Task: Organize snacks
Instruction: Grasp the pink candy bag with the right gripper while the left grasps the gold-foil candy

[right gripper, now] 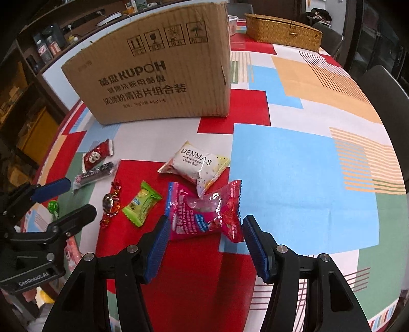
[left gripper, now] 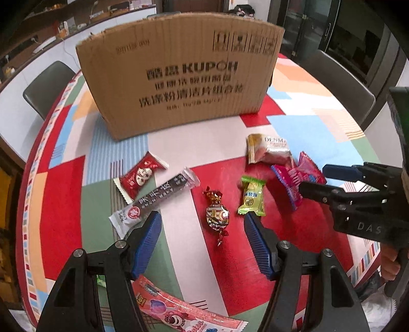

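Note:
Several wrapped snacks lie on the patchwork tablecloth (right gripper: 301, 184) in front of a cardboard box (left gripper: 179, 76). My left gripper (left gripper: 201, 217) is open over a foil-wrapped candy (left gripper: 217, 217), with a green packet (left gripper: 251, 195) just beyond its right finger and a black-and-silver bar (left gripper: 156, 201) by its left one. My right gripper (right gripper: 205, 221) is open, and a pink packet (right gripper: 204, 217) lies between its fingertips without either pad pressing on it. A white Denmas packet (right gripper: 196, 163) rests just behind the pink one. A red packet (left gripper: 140, 178) lies at the left.
A pink lollipop pack (left gripper: 179, 311) lies near the table's front edge under my left gripper, with a green lollipop (right gripper: 53, 206) close by. A wicker basket (right gripper: 281, 33) and a white basket (right gripper: 232, 24) stand at the far end. Chairs (left gripper: 48, 86) surround the table.

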A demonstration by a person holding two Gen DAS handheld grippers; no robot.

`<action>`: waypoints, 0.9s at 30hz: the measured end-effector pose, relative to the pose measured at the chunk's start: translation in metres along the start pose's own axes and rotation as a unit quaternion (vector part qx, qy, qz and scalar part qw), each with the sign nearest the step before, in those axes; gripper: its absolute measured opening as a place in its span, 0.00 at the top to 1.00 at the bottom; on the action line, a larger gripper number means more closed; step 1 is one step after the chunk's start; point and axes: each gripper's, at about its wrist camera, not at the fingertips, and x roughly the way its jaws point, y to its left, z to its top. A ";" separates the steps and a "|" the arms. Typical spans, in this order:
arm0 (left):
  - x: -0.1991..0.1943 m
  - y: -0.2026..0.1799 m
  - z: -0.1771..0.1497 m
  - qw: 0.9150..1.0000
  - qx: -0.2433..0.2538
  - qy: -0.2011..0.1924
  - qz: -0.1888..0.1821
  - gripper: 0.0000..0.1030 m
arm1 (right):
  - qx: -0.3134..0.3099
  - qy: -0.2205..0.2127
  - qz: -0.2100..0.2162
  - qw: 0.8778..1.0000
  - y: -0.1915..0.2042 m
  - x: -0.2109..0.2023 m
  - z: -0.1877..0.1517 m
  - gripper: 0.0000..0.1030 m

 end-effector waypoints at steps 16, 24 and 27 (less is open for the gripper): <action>0.026 0.001 0.004 0.999 -0.005 0.027 -0.020 0.48 | 0.001 0.021 0.010 1.000 -0.002 0.018 0.006 0.42; 0.035 -0.002 0.005 0.999 -0.007 0.039 -0.034 0.64 | 0.001 0.020 0.016 1.000 -0.002 0.023 0.007 0.42; 0.035 -0.003 0.004 0.999 -0.005 0.039 -0.036 0.72 | -0.003 0.016 0.015 1.000 0.000 0.023 0.006 0.46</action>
